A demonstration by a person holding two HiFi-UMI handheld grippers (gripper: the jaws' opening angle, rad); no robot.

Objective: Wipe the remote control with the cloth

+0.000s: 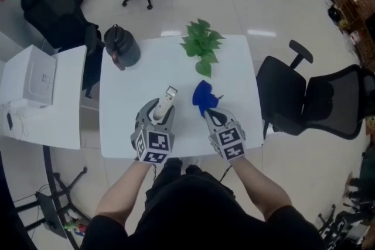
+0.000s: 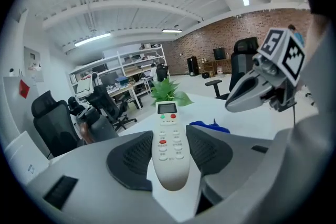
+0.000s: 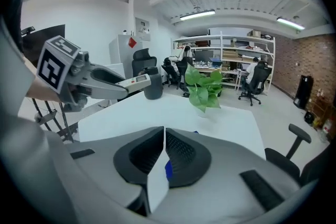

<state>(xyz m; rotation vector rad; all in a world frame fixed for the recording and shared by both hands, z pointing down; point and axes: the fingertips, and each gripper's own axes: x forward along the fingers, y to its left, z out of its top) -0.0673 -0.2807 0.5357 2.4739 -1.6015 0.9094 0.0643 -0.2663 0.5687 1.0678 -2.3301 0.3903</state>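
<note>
Head view: a smooth white rectangular table (image 1: 117,126). At its far edge, a leafy green plant (image 1: 202,44); at the far left corner, a dark rounded jug (image 1: 121,47). Round about, a black office chair (image 1: 307,96) on the right, another black chair (image 1: 53,9) at far left, and a white side desk (image 1: 41,96) just beside the table's left edge. Over the near edge, the left gripper (image 1: 159,114), clamped on the remote control (image 1: 169,95), with the remote's far end poking past the jaw tips. Just to its right and apart from it, the right gripper (image 1: 209,113), with the blue cloth (image 1: 203,95) bunched at its tips.

Left gripper view: ribbed black pads (image 2: 134,157) pressed against both long sides of the remote, jaws well apart around it. Glossy white plastic, slim, rounded at the near end; a small grey screen at the far end, one green and one red button below it, then rows of pale keys. Past the right-hand pad, a crumpled scrap of the cloth. At upper right, the right gripper's grey beak; behind, a brick wall (image 2: 231,39) and shelving (image 2: 131,68).

Right gripper view: jaws closed together, with a thin fold of the cloth pinched low between the textured pads. Ahead, bare tabletop, plant and jug. From the left, the left gripper with the remote's end showing.
</note>
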